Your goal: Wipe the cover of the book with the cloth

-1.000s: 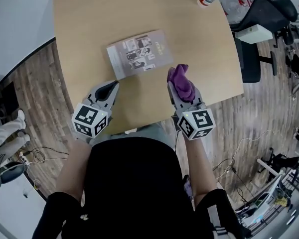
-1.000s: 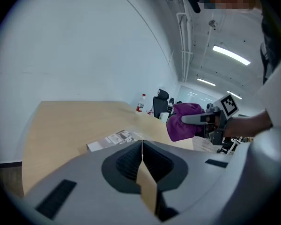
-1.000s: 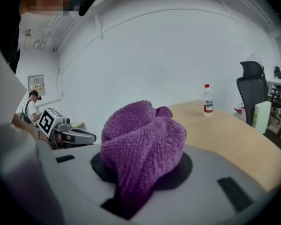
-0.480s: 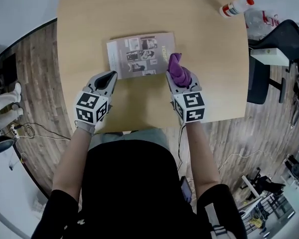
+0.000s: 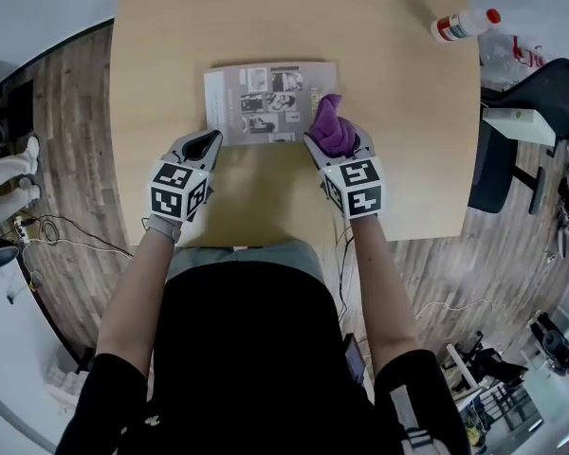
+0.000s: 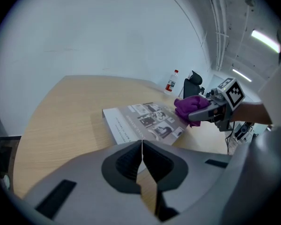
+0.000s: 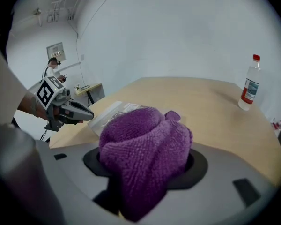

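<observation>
Flat on smooth pale wooden table (image 5: 266, 17): thin grey book (image 5: 266, 102), photo-panelled cover. Over its near right corner, bunched, knobbly purple cloth (image 5: 327, 117) between right gripper's (image 5: 334, 142) widening jaws. Pinched together, empty: left gripper (image 5: 209, 142), beside near left corner. Well apart, red-capped plastic bottle (image 5: 463, 25).
</observation>
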